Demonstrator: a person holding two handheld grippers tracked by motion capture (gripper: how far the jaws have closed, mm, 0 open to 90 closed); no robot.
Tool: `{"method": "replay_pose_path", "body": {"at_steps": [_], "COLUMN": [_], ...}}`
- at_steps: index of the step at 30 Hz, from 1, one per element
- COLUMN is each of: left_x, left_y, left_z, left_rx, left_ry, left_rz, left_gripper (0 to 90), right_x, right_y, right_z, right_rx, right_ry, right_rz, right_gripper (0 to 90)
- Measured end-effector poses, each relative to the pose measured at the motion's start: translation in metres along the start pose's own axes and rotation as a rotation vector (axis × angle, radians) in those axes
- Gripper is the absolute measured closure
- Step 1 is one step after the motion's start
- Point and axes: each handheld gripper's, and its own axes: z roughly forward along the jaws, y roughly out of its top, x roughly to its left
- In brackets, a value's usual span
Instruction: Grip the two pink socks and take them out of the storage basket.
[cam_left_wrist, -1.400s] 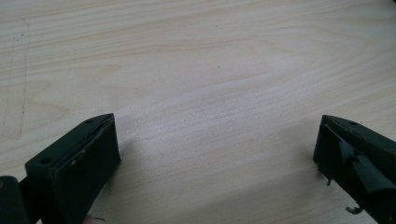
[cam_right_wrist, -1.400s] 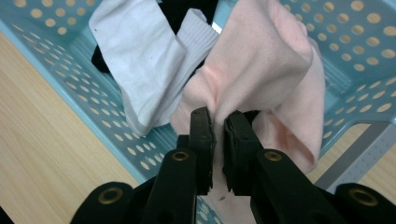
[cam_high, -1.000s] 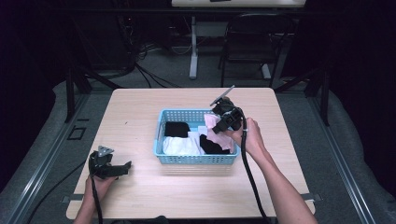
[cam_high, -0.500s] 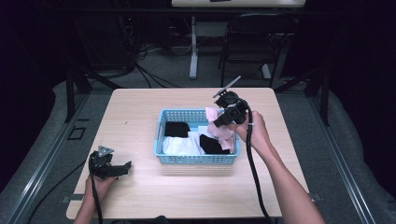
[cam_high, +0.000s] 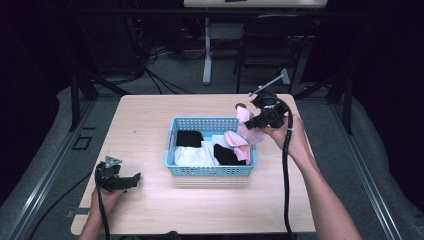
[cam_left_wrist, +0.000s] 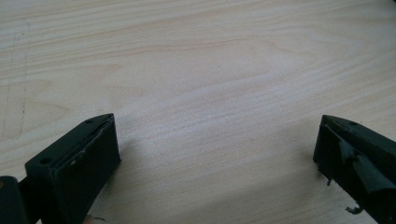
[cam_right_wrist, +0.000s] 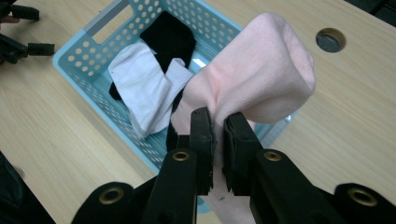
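Wooden table (cam_high: 150, 125) bears a blue basket (cam_high: 210, 170) of black and white socks. The right gripper (cam_right_wrist: 218, 122) pinches a pink sock (cam_right_wrist: 261, 70), lifted above the basket's far corner; other socks remain inside. The left gripper (cam_left_wrist: 215, 158) rests agape, idle.

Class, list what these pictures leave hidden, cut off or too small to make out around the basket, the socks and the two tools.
- Pink sock: its lower end is hidden behind the right tool in the right gripper view.
- Blue basket: its near corner is covered by that sock and tool.
- Black socks: in the high view, too small to count or pair.
- Left tool: in the left gripper view, both jaws are cut off by the bottom edge.
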Motion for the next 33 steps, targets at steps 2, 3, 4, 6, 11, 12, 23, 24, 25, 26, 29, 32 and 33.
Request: {"method": "replay_pose_path", "body": {"at_steps": [2,3,4,6,11,12,23,24,25,26,29,32,33], "left_x": [0.0,0.0,0.0,0.0,0.0,0.0,0.0,0.0,0.0,0.0,0.0,0.0,0.0], "left_y": [0.0,0.0,0.0,0.0,0.0,0.0,0.0,0.0,0.0,0.0,0.0,0.0,0.0], "left_z": [0.0,0.0,0.0,0.0,0.0,0.0,0.0,0.0,0.0,0.0,0.0,-0.001,-0.001], "left_rx": [0.0,0.0,0.0,-0.001,0.0,0.0,0.0,0.0,0.0,0.001,0.003,0.005,0.005], "left_ry": [0.0,0.0,0.0,0.0,0.0,0.0,0.0,0.001,0.001,0.001,0.001,0.0,0.0], "left_rz": [0.0,0.0,0.0,0.0,0.0,0.0,0.0,0.0,0.0,0.001,0.004,0.006,0.006], "left_gripper": [0.3,0.3,0.3,0.3,0.3,0.3,0.3,0.3,0.3,0.3,0.3,0.3,0.3], "right_x": [-0.007,-0.009,-0.014,-0.017,-0.029,-0.035,-0.069,-0.072,-0.072,-0.076,-0.081,-0.089,-0.089], "right_y": [-0.004,-0.006,-0.01,-0.012,-0.023,-0.028,-0.055,-0.057,-0.057,-0.06,-0.063,-0.072,-0.072], "right_z": [-0.007,-0.008,-0.012,-0.014,-0.02,-0.021,-0.007,-0.006,-0.006,-0.003,0.002,0.016,0.016], "right_rx": [-0.005,-0.009,-0.017,-0.015,-0.017,-0.014,0.014,0.019,0.019,0.031,0.049,0.079,0.079], "right_ry": [-0.003,-0.002,-0.01,-0.014,-0.037,-0.05,-0.09,-0.09,-0.09,-0.098,-0.109,-0.115,-0.115], "right_rz": [0.015,0.023,0.035,0.036,0.061,0.069,0.16,0.165,0.165,0.179,0.188,0.221,0.221], "right_gripper": [83.0,83.0,83.0,83.0,83.0,83.0,83.0,83.0,83.0,83.0,83.0,82.8,82.8]}}
